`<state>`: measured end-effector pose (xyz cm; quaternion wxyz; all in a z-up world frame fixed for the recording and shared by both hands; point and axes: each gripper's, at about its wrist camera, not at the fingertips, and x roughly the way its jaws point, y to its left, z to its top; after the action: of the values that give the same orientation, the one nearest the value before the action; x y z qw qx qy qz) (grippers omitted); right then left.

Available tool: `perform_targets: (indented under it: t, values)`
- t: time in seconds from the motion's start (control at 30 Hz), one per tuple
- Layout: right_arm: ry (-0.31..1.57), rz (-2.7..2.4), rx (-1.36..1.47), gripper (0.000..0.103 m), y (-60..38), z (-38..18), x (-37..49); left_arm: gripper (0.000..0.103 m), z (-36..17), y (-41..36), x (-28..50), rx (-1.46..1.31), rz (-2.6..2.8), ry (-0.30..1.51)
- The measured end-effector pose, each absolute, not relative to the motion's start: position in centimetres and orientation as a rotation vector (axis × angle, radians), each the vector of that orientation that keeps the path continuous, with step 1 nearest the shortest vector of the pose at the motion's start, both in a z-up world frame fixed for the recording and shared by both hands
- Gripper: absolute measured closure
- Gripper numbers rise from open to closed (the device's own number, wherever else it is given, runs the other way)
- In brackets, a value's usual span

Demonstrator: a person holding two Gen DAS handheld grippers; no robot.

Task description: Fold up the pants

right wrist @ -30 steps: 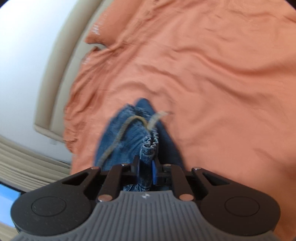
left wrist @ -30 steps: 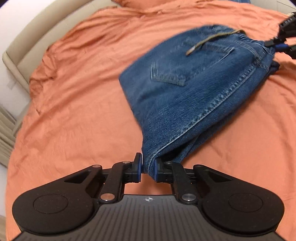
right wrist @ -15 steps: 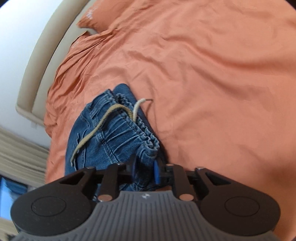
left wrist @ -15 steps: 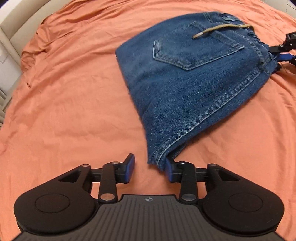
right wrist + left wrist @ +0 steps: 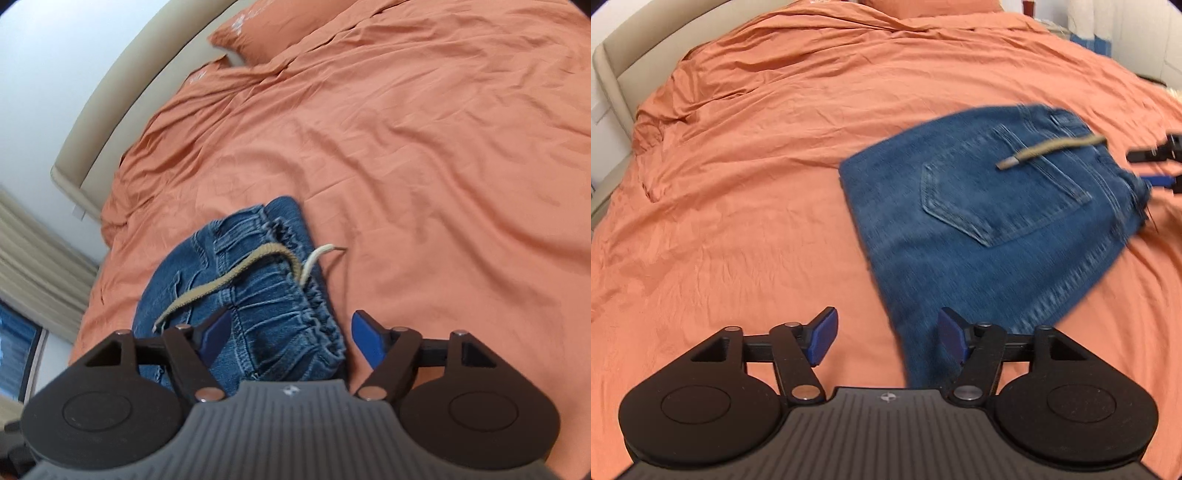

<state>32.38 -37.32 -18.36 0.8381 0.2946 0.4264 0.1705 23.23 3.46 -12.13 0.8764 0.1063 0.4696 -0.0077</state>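
Folded blue jeans [image 5: 990, 236] lie flat on the orange bedsheet [image 5: 738, 184], back pocket up, with a tan drawstring [image 5: 1049, 149] across the waistband. My left gripper [image 5: 884, 339] hovers over the near corner of the jeans, its jaws opening, and the pads do not press on the denim. The right gripper [image 5: 1156, 166] shows at the waistband end. In the right wrist view the gathered waistband [image 5: 280, 317] and drawstring [image 5: 229, 282] lie below my right gripper [image 5: 291, 336], whose jaws are opening wide with no grip on the cloth.
A beige padded headboard [image 5: 122, 110] and an orange pillow [image 5: 273, 33] border the far side of the bed. Curtains [image 5: 33, 258] hang by a window at the left. Wrinkled sheet spreads widely around the jeans.
Both grippers have let go of the jeans and opened wide. The jeans dropped flat onto the sheet. The left gripper pulled back and up; the right one rolled and rose slightly.
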Motion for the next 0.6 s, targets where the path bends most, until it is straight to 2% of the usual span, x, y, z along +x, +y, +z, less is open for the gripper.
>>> perform_targets:
  t: [0.07,0.27,0.37,0.53,0.57,0.6]
  values:
    - [0.922,0.383,0.589,0.028,-36.7,-18.6,33.2,0.028,-12.5,4.3,24.2,0.192,-0.009,0.970]
    - [1.019,0.420,0.542,0.028,-35.5,-20.2,36.5,0.025,-14.5,7.5,27.1,0.038,-0.010,0.978]
    - [1.053,0.451,0.599,0.027,-35.5,-21.2,37.9,0.024,-16.1,9.8,28.3,-0.143,-0.024,0.994]
    - [1.092,0.515,0.664,0.034,-35.3,-22.3,39.2,0.024,-19.6,13.6,29.1,-0.538,-0.070,0.961]
    - [1.093,0.515,0.674,0.040,-35.3,-22.4,39.3,0.035,-20.1,14.0,29.1,-0.599,-0.091,0.944]
    - [1.093,0.520,0.686,0.051,-35.2,-22.5,39.3,0.045,-20.2,14.2,29.1,-0.645,-0.117,0.930]
